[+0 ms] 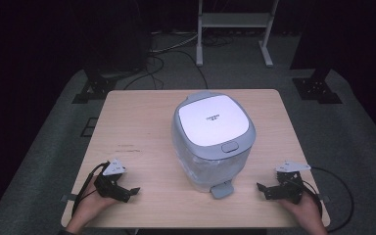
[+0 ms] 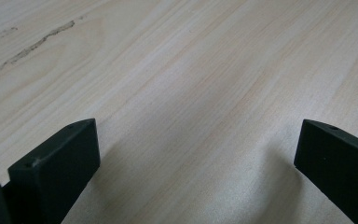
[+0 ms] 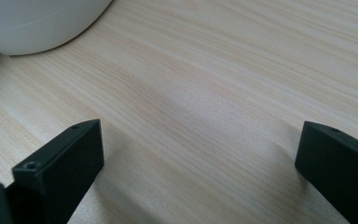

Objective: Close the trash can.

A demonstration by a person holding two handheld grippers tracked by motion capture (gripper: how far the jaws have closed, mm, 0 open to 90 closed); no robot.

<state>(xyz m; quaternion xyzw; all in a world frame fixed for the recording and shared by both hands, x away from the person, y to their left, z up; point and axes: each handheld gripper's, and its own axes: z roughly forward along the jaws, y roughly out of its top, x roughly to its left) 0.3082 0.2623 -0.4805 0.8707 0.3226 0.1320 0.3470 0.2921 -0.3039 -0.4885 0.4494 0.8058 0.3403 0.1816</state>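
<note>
High view: the left gripper (image 1: 133, 191) and right gripper (image 1: 260, 188) rest at the lower corners of the frame, jaws spread wide and empty, apparently parked before any work begins. Both point inward at a rounded grey-and-white rice cooker (image 1: 214, 139) at frame centre, lid shut, glossy plastic with a flat white top. It stands on the matte, pale wood-grain table (image 1: 142, 122).

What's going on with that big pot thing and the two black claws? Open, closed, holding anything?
Rice cooker: lid closed, upright on the table, untouched.
Left gripper: open, holding nothing, low over bare wood.
Right gripper: open, holding nothing, apart from the cooker.
</note>
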